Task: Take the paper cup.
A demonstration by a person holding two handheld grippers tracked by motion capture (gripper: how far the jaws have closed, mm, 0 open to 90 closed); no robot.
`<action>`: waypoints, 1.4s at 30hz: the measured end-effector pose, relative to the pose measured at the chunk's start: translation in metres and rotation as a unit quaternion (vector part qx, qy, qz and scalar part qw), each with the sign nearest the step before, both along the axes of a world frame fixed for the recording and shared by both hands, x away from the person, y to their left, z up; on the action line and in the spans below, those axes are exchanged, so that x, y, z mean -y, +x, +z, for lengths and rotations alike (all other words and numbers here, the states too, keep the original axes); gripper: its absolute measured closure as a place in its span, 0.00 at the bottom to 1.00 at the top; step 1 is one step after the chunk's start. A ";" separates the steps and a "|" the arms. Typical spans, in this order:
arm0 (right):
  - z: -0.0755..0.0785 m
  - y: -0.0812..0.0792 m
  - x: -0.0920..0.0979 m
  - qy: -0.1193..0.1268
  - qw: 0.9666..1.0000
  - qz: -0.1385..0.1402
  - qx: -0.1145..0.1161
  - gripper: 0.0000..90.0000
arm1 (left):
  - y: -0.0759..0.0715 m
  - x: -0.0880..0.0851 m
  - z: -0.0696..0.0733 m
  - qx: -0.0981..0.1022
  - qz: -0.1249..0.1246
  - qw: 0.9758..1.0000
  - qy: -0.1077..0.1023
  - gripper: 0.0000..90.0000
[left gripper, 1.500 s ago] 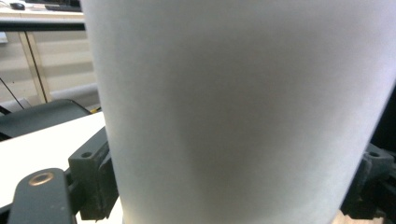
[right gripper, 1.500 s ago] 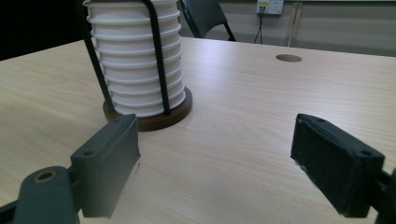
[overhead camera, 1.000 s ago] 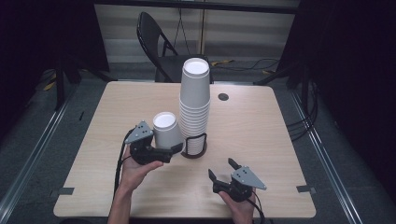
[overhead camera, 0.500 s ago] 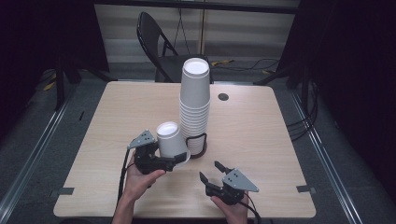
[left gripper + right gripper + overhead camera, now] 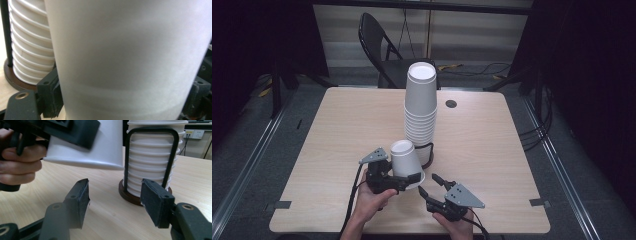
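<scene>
My left gripper is shut on a white paper cup held upside down, its wide rim a little above the table and slightly tilted. Up close the cup sits between the black fingers. Just behind it, a tall stack of white cups stands upright in a black wire holder on a round dark base. My right gripper is low near the table's front edge, pointing at the cup and the stack. Its jaws have just been closing but stand apart with nothing between them.
The light wooden table has a round dark hole cover at the back right. A black folding chair stands behind the table. Cables lie on the dark floor around it.
My left gripper has carried the cup down and nearer the front edge. My right gripper has shifted left toward the cup, and its jaws stand narrower than before.
</scene>
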State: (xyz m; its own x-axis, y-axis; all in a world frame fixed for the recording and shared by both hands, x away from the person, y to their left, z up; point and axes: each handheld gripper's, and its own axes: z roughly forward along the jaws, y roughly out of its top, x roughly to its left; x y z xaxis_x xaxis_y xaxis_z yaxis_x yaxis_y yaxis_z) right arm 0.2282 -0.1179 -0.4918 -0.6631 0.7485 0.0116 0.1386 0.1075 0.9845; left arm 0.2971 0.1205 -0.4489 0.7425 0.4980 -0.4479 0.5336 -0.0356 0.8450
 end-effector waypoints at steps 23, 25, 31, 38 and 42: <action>0.004 0.003 -0.009 0.037 0.997 -0.001 0.064 0.57 | -0.002 0.005 -0.011 -0.131 -0.023 0.986 -0.105 0.15; 0.004 0.004 -0.009 0.039 0.997 -0.003 0.066 0.58 | -0.005 0.006 -0.011 -0.136 -0.016 0.985 -0.103 0.15; 0.006 0.011 -0.011 0.043 0.996 -0.005 0.077 0.63 | -0.012 0.014 -0.010 -0.146 -0.029 0.982 -0.118 0.15; 0.010 0.012 -0.016 0.051 0.993 -0.016 0.110 0.69 | -0.013 0.017 -0.010 -0.149 -0.038 0.981 -0.120 0.15; 0.009 0.014 -0.018 0.051 0.992 -0.019 0.117 0.74 | -0.015 0.020 -0.011 -0.148 -0.046 0.981 -0.116 0.14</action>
